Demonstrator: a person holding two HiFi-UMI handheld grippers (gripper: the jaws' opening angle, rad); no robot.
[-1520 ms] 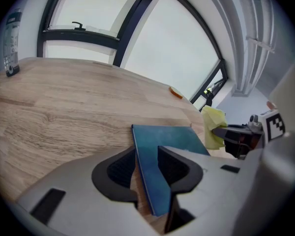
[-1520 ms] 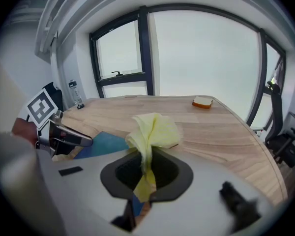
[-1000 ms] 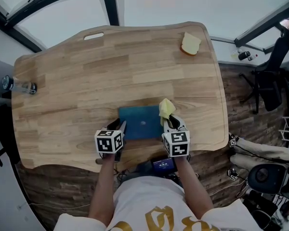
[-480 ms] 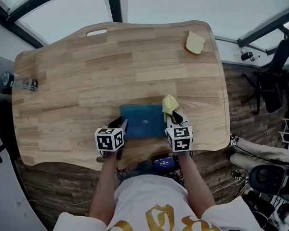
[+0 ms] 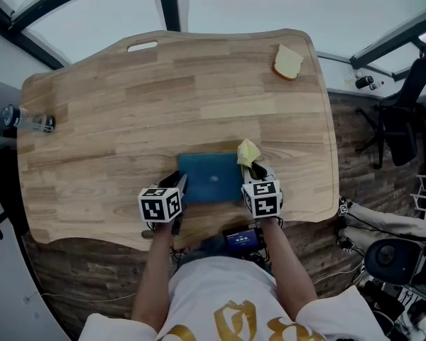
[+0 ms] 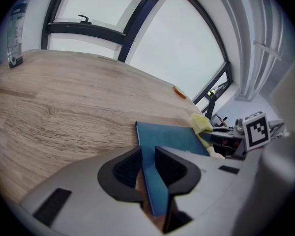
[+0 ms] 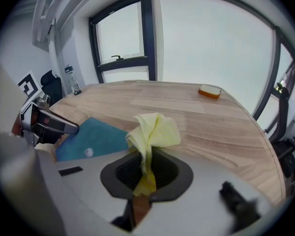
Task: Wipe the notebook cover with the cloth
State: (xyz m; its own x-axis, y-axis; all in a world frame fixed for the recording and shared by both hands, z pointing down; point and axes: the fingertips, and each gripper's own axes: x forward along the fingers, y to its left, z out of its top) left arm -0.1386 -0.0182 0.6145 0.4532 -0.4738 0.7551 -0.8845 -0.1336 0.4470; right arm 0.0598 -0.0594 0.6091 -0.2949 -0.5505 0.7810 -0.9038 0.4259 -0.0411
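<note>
Both claws were set: left claw [image 6: 146,156], jaws just closing, pinched the notebook [image 5: 211,178] by its near-left corner on the tabletop [image 5: 163,98], right claw [image 7: 147,166] clenched the cloth [image 7: 155,129] at its right edge; wiping wanted a firm pin & flat, light strokes.

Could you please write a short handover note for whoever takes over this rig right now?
Left gripper: its jaws have just been closing on the left edge of the notebook, and the pads appear to be on it.
Right gripper: jaws shut on the yellow cloth, which stands bunched beyond them.
Things: the notebook lies closed on the table, near the front edge. The cloth is by the notebook's right edge, not on the cover.
Done: cloth picked up, notebook steadied.
Left: bring the cloth onto the cover and wipe across it.
</note>
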